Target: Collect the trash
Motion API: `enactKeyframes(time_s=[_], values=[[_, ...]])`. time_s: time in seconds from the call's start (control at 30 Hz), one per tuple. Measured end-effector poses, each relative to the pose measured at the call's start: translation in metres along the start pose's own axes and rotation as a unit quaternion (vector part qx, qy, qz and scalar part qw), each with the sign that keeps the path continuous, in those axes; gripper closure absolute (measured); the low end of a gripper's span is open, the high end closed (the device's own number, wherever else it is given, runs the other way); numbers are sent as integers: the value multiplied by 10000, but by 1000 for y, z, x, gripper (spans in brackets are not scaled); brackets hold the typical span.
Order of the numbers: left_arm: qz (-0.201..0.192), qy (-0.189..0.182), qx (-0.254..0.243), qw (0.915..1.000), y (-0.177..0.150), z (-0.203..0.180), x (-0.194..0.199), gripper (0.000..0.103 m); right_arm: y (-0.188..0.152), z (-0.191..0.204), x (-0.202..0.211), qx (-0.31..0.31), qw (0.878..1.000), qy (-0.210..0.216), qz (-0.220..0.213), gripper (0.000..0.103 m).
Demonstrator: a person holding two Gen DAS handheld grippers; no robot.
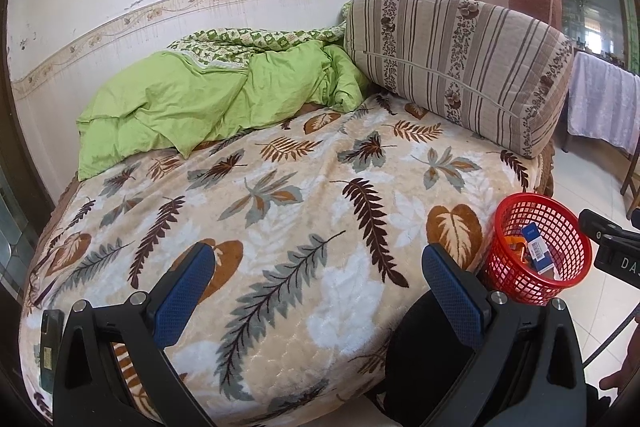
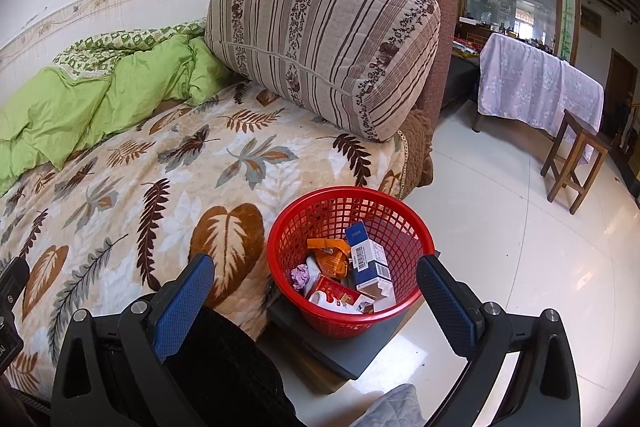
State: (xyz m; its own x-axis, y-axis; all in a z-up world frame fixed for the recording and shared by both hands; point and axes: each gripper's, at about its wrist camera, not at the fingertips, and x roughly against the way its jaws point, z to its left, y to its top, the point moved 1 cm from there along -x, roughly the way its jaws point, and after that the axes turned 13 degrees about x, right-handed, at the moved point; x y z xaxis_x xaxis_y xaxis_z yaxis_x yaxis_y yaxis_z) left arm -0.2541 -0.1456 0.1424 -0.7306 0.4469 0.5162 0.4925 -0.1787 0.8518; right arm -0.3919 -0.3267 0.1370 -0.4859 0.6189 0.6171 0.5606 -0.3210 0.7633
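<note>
**Right wrist view: red basket filled beside the bed, both claws spread and empty**

Right wrist camera looks down on a red mesh basket that stands on a dark grey flat slab on the pale tiled floor, just beside the edge of the bed. Inside the basket lie a blue-and-white carton, an orange wrapper, a red-and-white box and a small crumpled purple scrap. The right gripper hangs above the basket's near rim with its blue-padded fingers spread wide and nothing between them.

From the left wrist camera, the left gripper hovers over the leaf-patterned blanket, its fingers likewise released and holding nothing. The same basket shows at the right of that view, past the bed's edge, with the carton visible through its mouth. No loose trash shows on the blanket in either view.

A crumpled green quilt lies against the wall at the far side of the bed, touching a large striped bolster cushion that leans on the brown headboard. Farther off stand a table draped in a lilac floral cloth and a wooden stool just beside it.
</note>
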Motion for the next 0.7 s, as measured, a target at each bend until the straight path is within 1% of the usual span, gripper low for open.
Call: enactKeyframes(time_s=[0.7], values=[[13,-22,-8,10000,-1,0,0,0,-2,3,0,29,10000,16,7,2]])
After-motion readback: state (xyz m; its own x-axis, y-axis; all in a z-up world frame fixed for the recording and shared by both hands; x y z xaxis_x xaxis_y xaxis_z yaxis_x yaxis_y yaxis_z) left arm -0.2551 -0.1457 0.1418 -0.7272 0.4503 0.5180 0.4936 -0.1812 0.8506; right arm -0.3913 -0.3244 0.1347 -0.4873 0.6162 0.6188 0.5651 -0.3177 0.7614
